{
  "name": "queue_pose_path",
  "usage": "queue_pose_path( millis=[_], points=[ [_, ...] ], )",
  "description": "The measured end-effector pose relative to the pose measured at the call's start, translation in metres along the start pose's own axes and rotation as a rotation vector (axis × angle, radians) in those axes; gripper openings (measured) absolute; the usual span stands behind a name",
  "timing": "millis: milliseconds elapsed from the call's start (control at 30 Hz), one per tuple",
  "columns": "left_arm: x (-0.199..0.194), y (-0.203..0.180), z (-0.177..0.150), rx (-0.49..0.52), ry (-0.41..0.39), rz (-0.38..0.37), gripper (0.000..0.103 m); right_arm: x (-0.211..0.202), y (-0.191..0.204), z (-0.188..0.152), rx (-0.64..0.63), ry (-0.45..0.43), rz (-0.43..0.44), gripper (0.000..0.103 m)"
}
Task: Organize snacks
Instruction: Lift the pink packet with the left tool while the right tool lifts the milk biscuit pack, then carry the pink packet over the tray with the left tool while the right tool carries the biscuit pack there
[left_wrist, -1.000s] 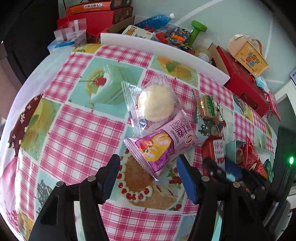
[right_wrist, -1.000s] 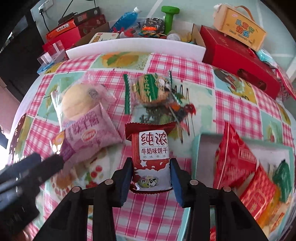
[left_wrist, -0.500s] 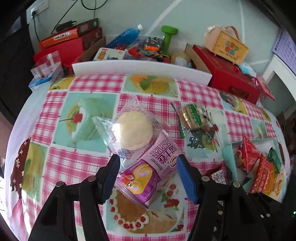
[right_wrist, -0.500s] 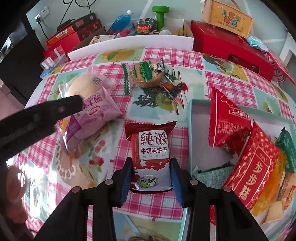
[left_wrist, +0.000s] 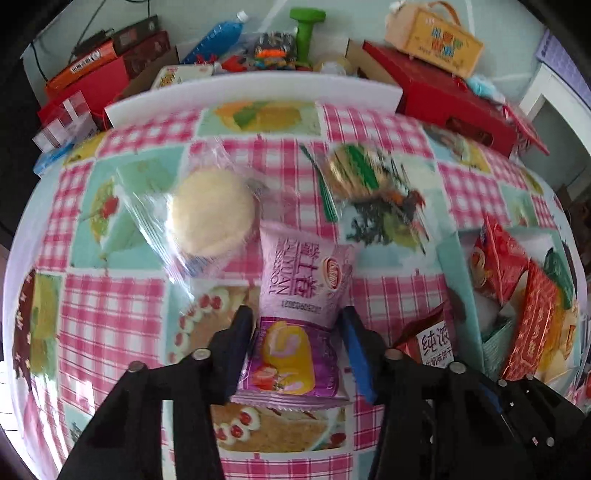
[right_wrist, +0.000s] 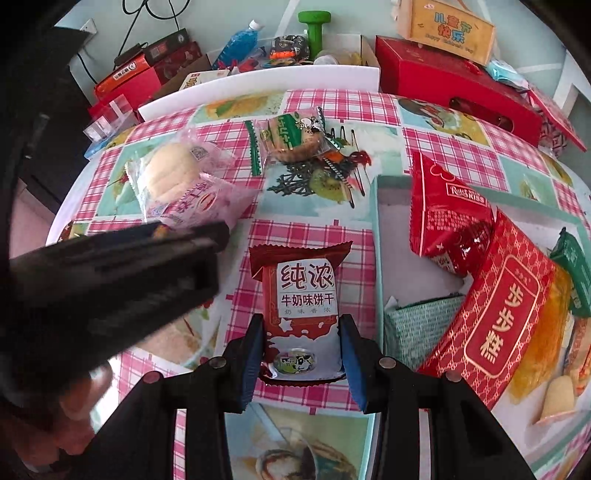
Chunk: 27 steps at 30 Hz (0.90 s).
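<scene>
Pink-and-purple film fills the left wrist view: the cake-roll packet (left_wrist: 301, 325) now sits squarely between the fingers of the left claw (left_wrist: 295, 354), which has advanced over it since half a second ago, when only the packet's near end lay between the tips. The jaws flank it closely; whether the pads already press cannot be told. At 11 o'clock from it a clear-wrapped round bun (left_wrist: 212, 214) lies on the checked bench (left_wrist: 110, 306), its wrapper under the packet's far end. At 3 o'clock stands the teal box (left_wrist: 448, 254).

Right wrist view: the right claw (right_wrist: 302, 350) is clamped on the red milk-biscuit packet (right_wrist: 301, 314), unchanged from the earlier frames, and the box has drawn nearer. The box rim (right_wrist: 377, 258) is at 3 o'clock, just beside the packet. Inside stand a red Rich Kiss bag (right_wrist: 450, 221), a red patterned cake packet (right_wrist: 498, 314), a green packet (right_wrist: 574, 273) and yellow-wrapped pieces (right_wrist: 543, 339). Judgement: both snacks are being readied for boxing; a green-labelled biscuit (right_wrist: 291, 136) remains loose.
</scene>
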<state>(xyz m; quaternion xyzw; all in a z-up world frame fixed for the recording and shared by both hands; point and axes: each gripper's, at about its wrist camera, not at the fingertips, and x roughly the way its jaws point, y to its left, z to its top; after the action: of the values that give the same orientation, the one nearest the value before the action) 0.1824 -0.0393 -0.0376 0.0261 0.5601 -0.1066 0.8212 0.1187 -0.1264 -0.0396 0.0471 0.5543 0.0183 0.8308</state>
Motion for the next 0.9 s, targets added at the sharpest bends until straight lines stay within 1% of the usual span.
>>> queue_pose_path(
  millis=[133,233,300,367,500,567,633,733,900],
  points=[
    [-0.002,0.001,-0.003,-0.021,-0.019,0.002,0.041,-0.002,0.000,-0.005,0.007,0.000,0.003,0.042],
    [-0.007,0.005,-0.008,-0.050,-0.024,-0.001,0.039,-0.003,0.001,-0.006,0.015,-0.001,0.009,0.042],
    [-0.015,0.010,-0.013,-0.070,-0.042,-0.005,0.039,-0.007,0.001,-0.008,0.018,-0.008,0.015,0.042],
    [-0.027,0.014,-0.015,-0.092,-0.065,-0.014,0.039,-0.011,0.000,-0.010,0.027,-0.016,0.022,0.042],
    [-0.053,0.011,-0.018,-0.103,-0.127,-0.021,0.038,-0.027,-0.009,-0.013,0.063,-0.057,0.031,0.042],
    [-0.063,0.007,-0.019,-0.104,-0.150,-0.031,0.038,-0.040,-0.014,-0.017,0.084,-0.085,0.053,0.042],
    [-0.073,0.001,-0.020,-0.099,-0.167,-0.057,0.038,-0.052,-0.019,-0.021,0.096,-0.113,0.055,0.042],
    [-0.084,-0.011,-0.023,-0.079,-0.178,-0.076,0.038,-0.067,-0.026,-0.026,0.116,-0.142,0.068,0.042],
    [-0.094,-0.036,-0.018,-0.048,-0.199,-0.100,0.038,-0.090,-0.042,-0.028,0.152,-0.190,0.060,0.042]
  ],
)
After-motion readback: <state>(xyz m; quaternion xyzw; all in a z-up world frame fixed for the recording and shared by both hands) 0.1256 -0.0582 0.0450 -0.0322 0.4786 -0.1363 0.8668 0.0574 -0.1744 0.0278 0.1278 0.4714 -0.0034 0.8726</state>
